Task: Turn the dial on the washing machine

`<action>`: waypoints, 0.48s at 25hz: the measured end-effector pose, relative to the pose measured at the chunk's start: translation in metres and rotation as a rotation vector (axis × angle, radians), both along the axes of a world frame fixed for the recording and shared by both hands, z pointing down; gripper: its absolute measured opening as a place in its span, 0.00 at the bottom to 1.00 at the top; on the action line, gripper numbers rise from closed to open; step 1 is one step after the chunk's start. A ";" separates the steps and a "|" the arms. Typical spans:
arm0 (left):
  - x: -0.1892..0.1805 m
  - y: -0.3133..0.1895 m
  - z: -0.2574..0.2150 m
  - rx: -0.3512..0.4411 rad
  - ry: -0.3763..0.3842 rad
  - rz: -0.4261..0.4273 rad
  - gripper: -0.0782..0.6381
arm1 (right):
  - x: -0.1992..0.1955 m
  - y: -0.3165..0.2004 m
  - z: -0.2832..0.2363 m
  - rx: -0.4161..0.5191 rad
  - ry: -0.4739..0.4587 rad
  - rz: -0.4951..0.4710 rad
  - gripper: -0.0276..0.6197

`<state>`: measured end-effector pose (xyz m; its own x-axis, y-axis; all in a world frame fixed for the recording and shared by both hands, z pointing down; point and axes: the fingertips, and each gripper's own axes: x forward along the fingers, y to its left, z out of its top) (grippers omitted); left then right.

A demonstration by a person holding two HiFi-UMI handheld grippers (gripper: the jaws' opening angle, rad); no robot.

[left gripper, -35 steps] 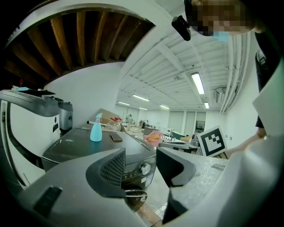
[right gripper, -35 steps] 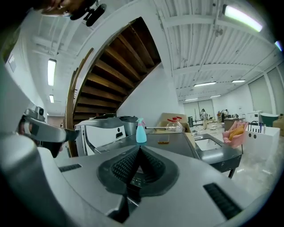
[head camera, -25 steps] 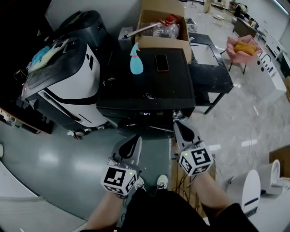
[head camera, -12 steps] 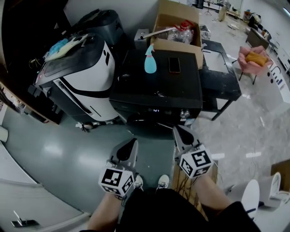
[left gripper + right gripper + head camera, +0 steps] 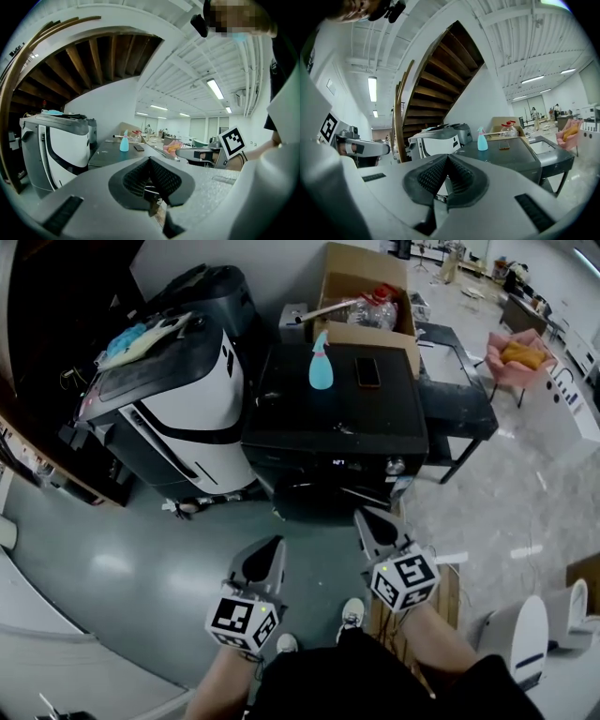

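**One dial [image 5: 396, 465], two closed grippers, clear air between**

Starting at the dial: small, round and silvery, set in the front panel of the black washing machine [image 5: 337, 423], toward the panel's right end, near a small lit display [image 5: 338, 463]. Untouched at this moment.

Up on the machine's flat lid, a pale blue spray bottle [image 5: 321, 367] standing upright, with a dark phone [image 5: 368, 372] lying flat just beside it on the right. Behind both, an open cardboard box [image 5: 367, 334] holding clear plastic bottles with red caps.

Moving wider: to the left, close against the washer, a bulky white-and-black machine [image 5: 178, 395] with blue cloth heaped on top. To the right, a low black table [image 5: 461, 395], and well beyond it a pink chair [image 5: 518, 351].

Now down to the tools. Right gripper [image 5: 364, 515] below the dial and a little left of it, tip aimed up at the front panel, apart from it; jaws pressed flat together with nothing between. Left gripper [image 5: 275, 545] lower and further left, over the grey-green floor [image 5: 122, 549], well apart from the washer; jaws likewise closed tight, holding nothing.
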<state>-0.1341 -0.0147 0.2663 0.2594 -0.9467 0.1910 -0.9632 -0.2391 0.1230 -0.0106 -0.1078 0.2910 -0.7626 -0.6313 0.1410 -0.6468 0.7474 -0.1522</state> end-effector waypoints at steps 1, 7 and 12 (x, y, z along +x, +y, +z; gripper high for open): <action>-0.005 0.006 0.002 -0.003 0.000 0.018 0.12 | -0.004 0.005 0.001 -0.001 -0.004 0.018 0.04; -0.045 0.048 0.014 -0.008 -0.009 0.114 0.12 | -0.029 0.059 0.012 -0.027 0.003 0.125 0.04; -0.071 0.090 0.027 -0.018 0.015 0.177 0.12 | -0.043 0.112 0.017 -0.033 0.008 0.213 0.04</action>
<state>-0.2055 0.0754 0.2930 0.4242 -0.8826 0.2027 -0.9045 -0.4020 0.1426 -0.0537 0.0041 0.3081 -0.6117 -0.7727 0.1697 -0.7905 0.5886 -0.1692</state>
